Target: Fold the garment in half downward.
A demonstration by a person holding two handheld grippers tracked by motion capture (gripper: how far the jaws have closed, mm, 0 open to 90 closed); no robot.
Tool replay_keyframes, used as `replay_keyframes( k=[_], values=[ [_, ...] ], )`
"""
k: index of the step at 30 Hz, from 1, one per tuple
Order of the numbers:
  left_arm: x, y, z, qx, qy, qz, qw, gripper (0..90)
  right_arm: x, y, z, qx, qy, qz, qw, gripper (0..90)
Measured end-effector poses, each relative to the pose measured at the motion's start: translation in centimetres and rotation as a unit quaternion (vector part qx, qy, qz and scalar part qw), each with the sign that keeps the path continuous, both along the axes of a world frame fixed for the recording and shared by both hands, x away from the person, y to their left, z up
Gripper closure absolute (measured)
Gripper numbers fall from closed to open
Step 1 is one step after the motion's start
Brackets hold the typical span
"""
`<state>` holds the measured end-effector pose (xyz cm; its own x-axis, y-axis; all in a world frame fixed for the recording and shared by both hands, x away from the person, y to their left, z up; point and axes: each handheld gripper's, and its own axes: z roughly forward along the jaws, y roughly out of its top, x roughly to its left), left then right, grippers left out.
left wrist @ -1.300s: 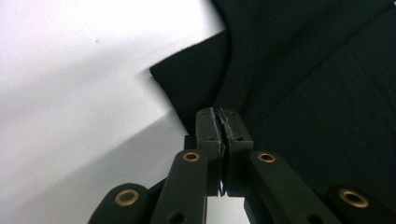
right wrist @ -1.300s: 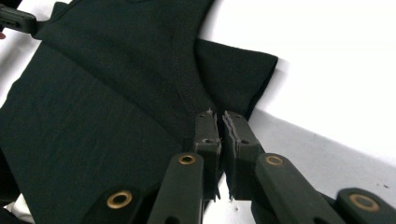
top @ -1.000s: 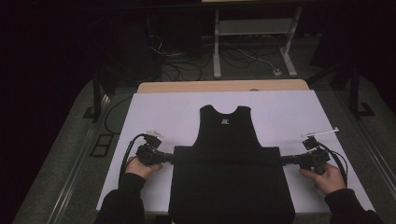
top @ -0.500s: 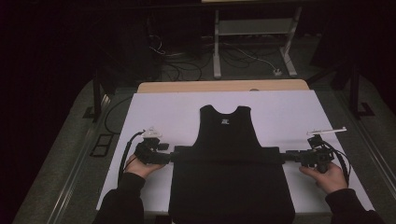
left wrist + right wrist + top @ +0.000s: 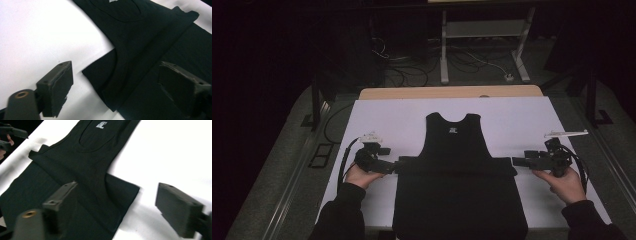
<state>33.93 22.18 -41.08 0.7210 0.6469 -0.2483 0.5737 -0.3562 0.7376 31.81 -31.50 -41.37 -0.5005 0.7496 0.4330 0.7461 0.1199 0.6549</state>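
High view, top: a black sleeveless top (image 5: 457,185) is lying flat on the white surface (image 5: 392,120), neck pointing away from the person, lower part folded up into a band across its middle.
High view, left hand-held gripper (image 5: 398,165): it is sitting at the left end of that fold, tips just at the cloth edge.
High view, right hand-held gripper (image 5: 515,161): it is resting just beside the right end of the fold, apart from the cloth.
Left gripper view, top (image 5: 150,50): the fold's corner is lying on the surface (image 5: 37,37) between the two jaws.
Left gripper view, left hand-held gripper (image 5: 120,82): its jaws have just been opening and are standing wide, pads clear of the top.
Right gripper view, top (image 5: 82,175): the fold's other corner is lying between the jaws, on the surface (image 5: 175,152).
Right gripper view, right hand-held gripper (image 5: 117,205): its jaws have just been opening too and are gaping wide, gripping nothing.
Right gripper view, far corner: the left hand-held gripper (image 5: 12,135) is showing beyond the top's far side.
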Motion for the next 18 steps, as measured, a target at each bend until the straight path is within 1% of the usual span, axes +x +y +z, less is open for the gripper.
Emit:
replay_keyframes(
  k=[1,3,5,7,8,9,10,11,12,16,18],
  values=[
    [0.1,0.0,0.1,-0.002,0.001,0.002,1.0000,7.9,0.2,0.0,0.2,-0.003,-0.008,-0.002,1.0000,13.4],
    [0.3,0.1,0.2,-0.004,0.001,0.001,1.0000,6.8,0.2,0.0,0.3,-0.004,-0.009,-0.003,1.0000,13.3],
    [0.5,0.1,0.3,-0.005,0.000,0.003,1.0000,4.6,0.4,-0.1,0.5,0.001,-0.015,-0.006,0.9999,11.8],
    [0.7,0.1,0.4,-0.006,0.001,0.005,1.0000,1.3,0.6,-0.2,0.6,-0.001,-0.019,-0.005,0.9998,6.6],
    [0.8,0.2,0.4,-0.006,0.000,0.004,1.0000,0.7,0.7,-0.2,0.7,0.000,-0.019,-0.009,0.9998,5.1],
    [1.0,0.2,0.5,-0.007,-0.001,0.006,1.0000,0.0,1.1,-0.4,0.9,0.003,-0.024,-0.009,0.9997,4.0],
    [1.2,0.3,0.5,-0.011,-0.001,0.008,0.9999,0.0,1.1,-0.4,0.9,0.003,-0.024,-0.009,0.9997,4.0],
    [1.5,0.4,0.6,-0.013,0.002,0.008,0.9999,0.0,1.4,-0.5,1.1,0.001,-0.024,-0.012,0.9996,1.7],
    [1.6,0.4,0.6,-0.015,0.005,0.010,0.9998,0.0,1.4,-0.5,1.1,0.001,-0.024,-0.012,0.9996,1.7],
    [2.2,0.4,0.6,-0.012,0.004,0.007,0.9999,0.0,2.0,-0.5,1.3,0.002,-0.024,-0.015,0.9996,0.3],
    [2.4,0.3,0.7,-0.012,0.001,0.007,0.9999,0.0,2.4,-0.4,1.4,-0.003,-0.025,-0.010,0.9996,0.3]
  ],
)
